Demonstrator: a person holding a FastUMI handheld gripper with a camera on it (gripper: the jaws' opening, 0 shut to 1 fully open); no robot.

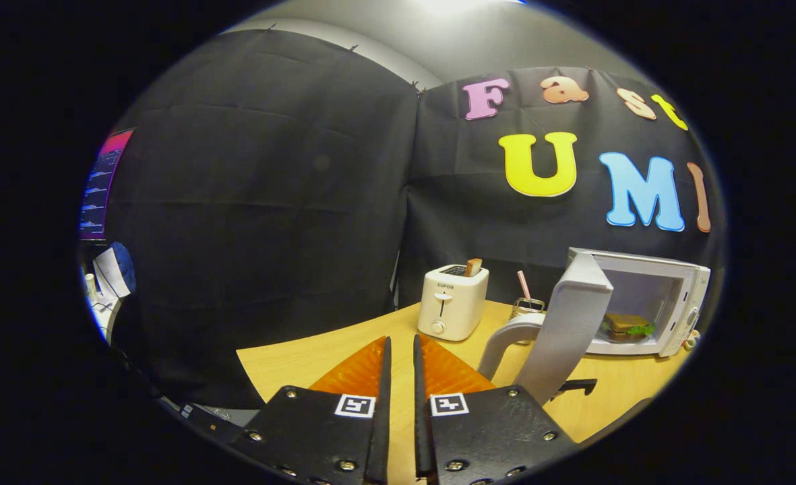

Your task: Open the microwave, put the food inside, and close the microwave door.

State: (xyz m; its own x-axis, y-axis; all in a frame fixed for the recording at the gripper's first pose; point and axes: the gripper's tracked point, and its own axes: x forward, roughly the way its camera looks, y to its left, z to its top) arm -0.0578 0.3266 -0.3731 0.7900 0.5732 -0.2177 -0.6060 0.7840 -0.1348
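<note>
Microwave sits at right of frame, on the far right end of the wooden table, against the black cloth wall. Its door stands swung open toward the camera, edge-on, curved handle facing left. Cavity lit and visible past the door.

Food: a sandwich with a bit of green leaf showing, lying inside the cavity on the floor of the oven, right of the open door.

Gripper low centre of frame, fingers drawn nearly together with a thin slit of table showing between them; nothing held between them. Tips point across the table toward the toaster, well left of the microwave door and apart from it.

Orange mat on the table under and just beyond the fingertips.

White toaster centre of frame, beyond the fingers, a slice of toast sticking up from its slot. Small wire holder with a striped stick in it between toaster and microwave door.

Screen at far left edge, papers below it.
</note>
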